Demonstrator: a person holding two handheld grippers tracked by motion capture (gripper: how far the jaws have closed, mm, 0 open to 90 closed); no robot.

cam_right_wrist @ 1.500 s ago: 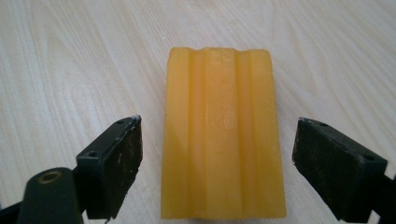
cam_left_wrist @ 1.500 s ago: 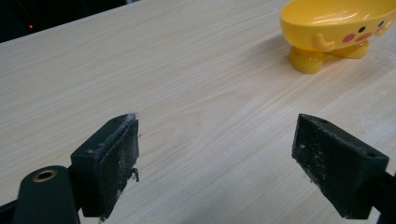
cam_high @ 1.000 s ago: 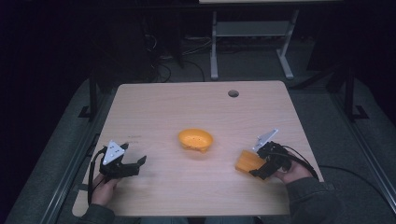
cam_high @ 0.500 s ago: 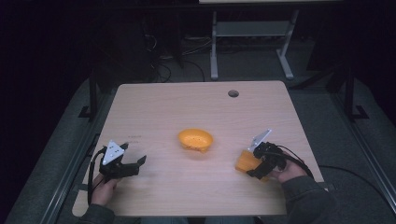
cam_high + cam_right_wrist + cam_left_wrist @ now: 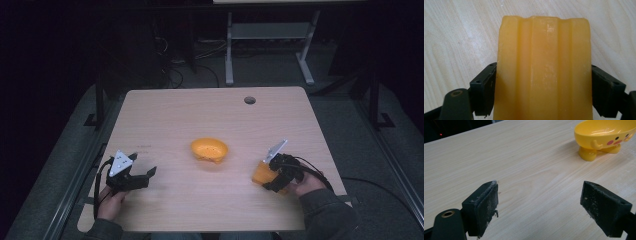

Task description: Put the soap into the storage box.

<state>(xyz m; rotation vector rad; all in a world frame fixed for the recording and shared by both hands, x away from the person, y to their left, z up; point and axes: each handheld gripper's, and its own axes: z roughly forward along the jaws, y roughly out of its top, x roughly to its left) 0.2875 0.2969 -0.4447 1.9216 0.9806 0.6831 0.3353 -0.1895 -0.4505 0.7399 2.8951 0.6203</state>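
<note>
The person's right gripper [image 5: 267, 177] sat low over the near right part of the wooden table [image 5: 200, 115], its jaws closed against the two long sides of a ridged orange bar of soap [image 5: 544, 72]. In the right gripper view the bar ran straight out between the black jaws, ribbed along its length, with the table grain behind it. From the high view, the bar [image 5: 261, 173] poked out toward the table's middle. A yellow soap dish [image 5: 209, 149] with a painted chick face and little feet stood near the centre of the table, well apart from the bar. The left gripper [image 5: 142, 176] rested at the near left, its jaws spread wide with bare wood between them, and the dish [image 5: 605, 137] showed beyond them.
</note>
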